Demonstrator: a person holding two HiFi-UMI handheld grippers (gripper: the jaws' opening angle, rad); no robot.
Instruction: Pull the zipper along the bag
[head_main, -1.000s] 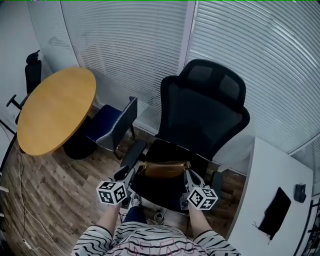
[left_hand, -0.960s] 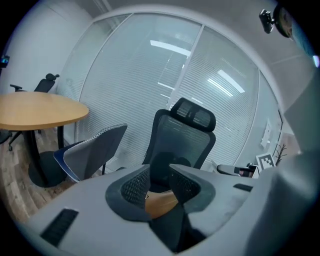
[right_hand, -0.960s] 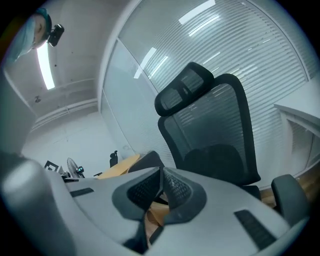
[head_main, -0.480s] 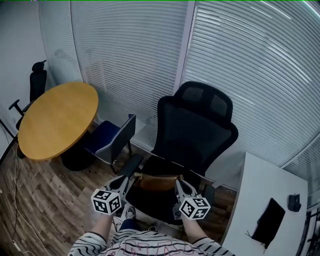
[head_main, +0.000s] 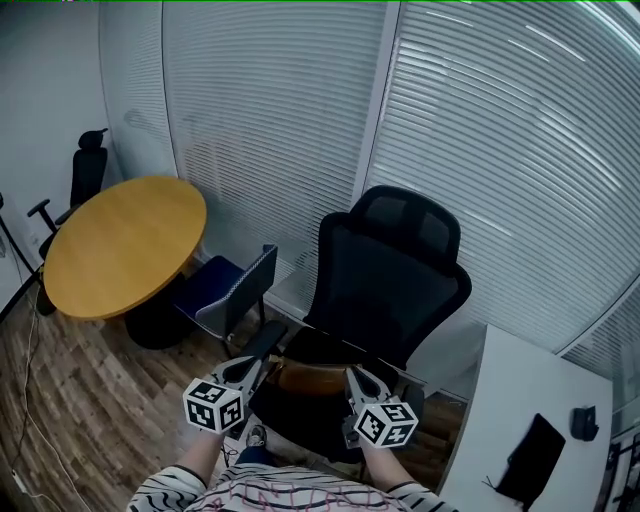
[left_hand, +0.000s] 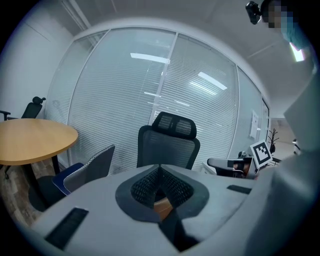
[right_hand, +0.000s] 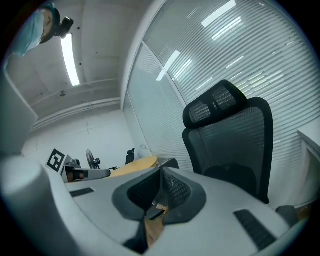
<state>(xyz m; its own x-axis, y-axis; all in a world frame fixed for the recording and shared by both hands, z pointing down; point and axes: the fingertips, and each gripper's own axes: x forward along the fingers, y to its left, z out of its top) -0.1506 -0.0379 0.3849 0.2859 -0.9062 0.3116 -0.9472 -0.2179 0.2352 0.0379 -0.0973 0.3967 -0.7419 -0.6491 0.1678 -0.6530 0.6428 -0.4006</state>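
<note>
in the head view a brown bag (head_main: 312, 377) is held over a chair (head_main: 390, 285) between the left gripper (head_main: 262, 362) and the right gripper (head_main: 352, 378); in the left gripper view the jaws are closed on the bag's end; in the right gripper view the jaws are pinched on the zipper pull (right_hand: 157, 207).

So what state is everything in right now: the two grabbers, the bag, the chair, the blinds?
left gripper: shut on the edge of the bag.
right gripper: shut on the zipper pull.
bag: lying on the chair seat, held at both ends; how far it is zipped cannot be told.
office chair: upright, nobody sitting in it.
blinds: lowered, slats closed.
</note>
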